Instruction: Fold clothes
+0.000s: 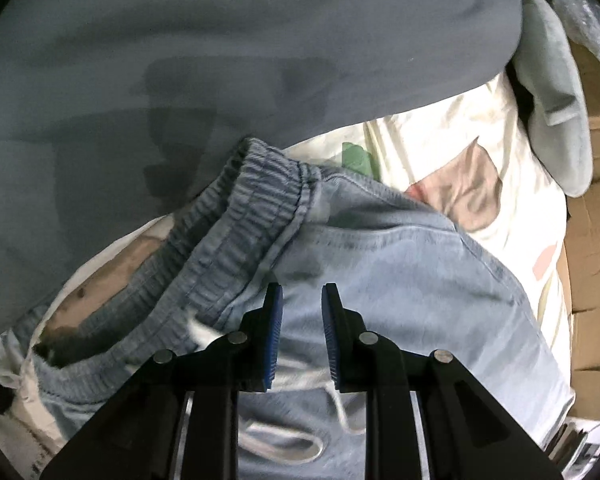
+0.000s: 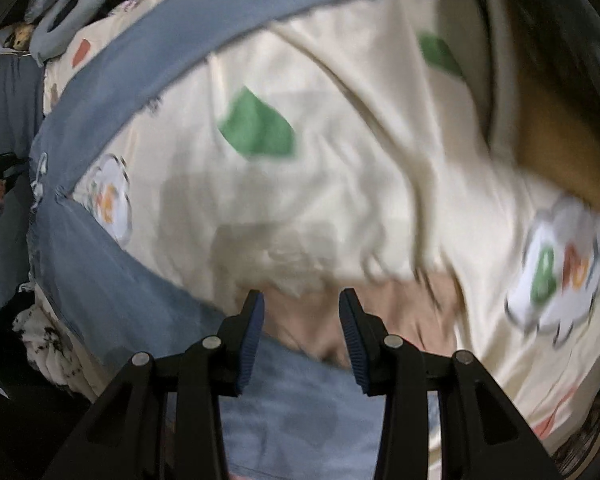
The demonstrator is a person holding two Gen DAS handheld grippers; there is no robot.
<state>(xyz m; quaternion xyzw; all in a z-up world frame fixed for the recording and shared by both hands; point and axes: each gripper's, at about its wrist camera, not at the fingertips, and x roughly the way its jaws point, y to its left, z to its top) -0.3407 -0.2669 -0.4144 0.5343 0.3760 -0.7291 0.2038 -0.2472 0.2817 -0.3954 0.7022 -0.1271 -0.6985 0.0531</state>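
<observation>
Both grippers — left gripper (image 1: 300, 292), right gripper (image 2: 301, 298) — gape just above the blue pants (image 1: 400, 272).

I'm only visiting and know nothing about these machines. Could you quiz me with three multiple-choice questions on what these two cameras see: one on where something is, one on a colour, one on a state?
1. Where do the light blue trousers lie?
A. on the cream patterned bedsheet
B. on a hanger
C. in a box

2. What colour are the gripper pads?
A. red
B. blue
C. yellow

3. What is the left gripper doing?
A. open, holding nothing
C. shut on a sock
B. shut on the drawstring

Answers: 1 A, the bedsheet shows around them. 2 B, blue ribbed strips line the fingers. 3 A, cloth shows through the gap.
</observation>
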